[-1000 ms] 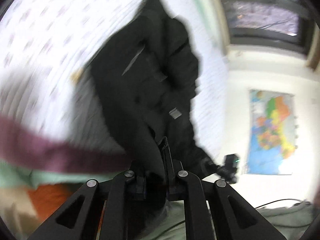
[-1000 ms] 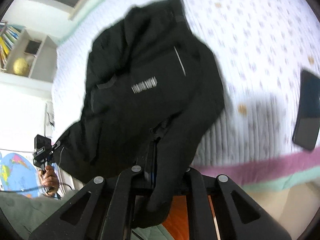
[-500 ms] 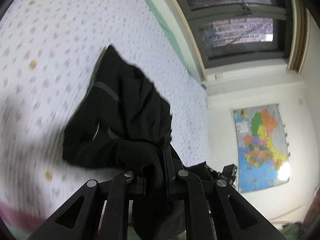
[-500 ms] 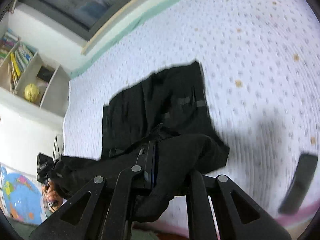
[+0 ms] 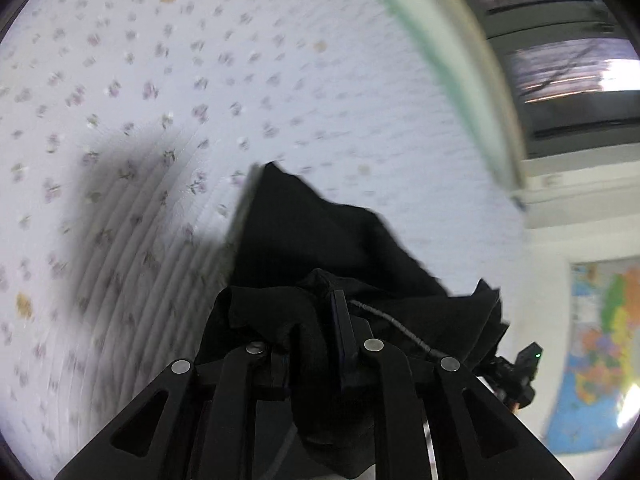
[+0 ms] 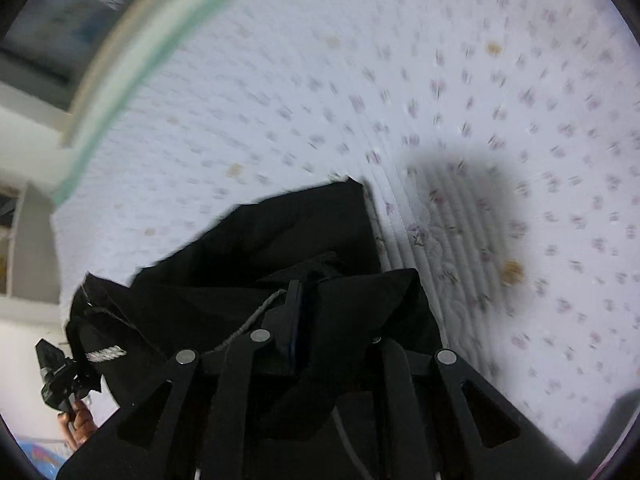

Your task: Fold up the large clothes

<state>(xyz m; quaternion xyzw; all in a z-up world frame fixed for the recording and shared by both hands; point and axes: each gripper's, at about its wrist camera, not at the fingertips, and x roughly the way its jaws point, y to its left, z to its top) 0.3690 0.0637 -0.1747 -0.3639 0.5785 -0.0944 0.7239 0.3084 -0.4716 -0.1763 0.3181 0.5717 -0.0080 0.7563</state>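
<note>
Nearest me, my left claw (image 5: pixel 310 344) is clamped on a bunched fold of the black jacket (image 5: pixel 320 240); its jaws have just been opening a touch, yet cloth is still pinched between them. My right claw (image 6: pixel 332 320) is clamped tight on another bunch of the same jacket (image 6: pixel 260 248), a thin cord trailing across the cloth beside its left finger.

A second ago the jacket hung long and spread out in front of both claws; now I have carried the gripped edge across the bed (image 5: pixel 180 80), and the far part lies doubled on the floral sheet just beyond my fingers. I judge the fold is nearly laid and that letting go comes next.

Farther off, the left view alone shows the wall map (image 5: pixel 600 340) at right and the window (image 5: pixel 568 80) beyond the bed's far edge. Only the right view shows the person's hand (image 6: pixel 78 420) gripping the other handle at lower left, and a white printed mark (image 6: pixel 106 354) on the jacket.
</note>
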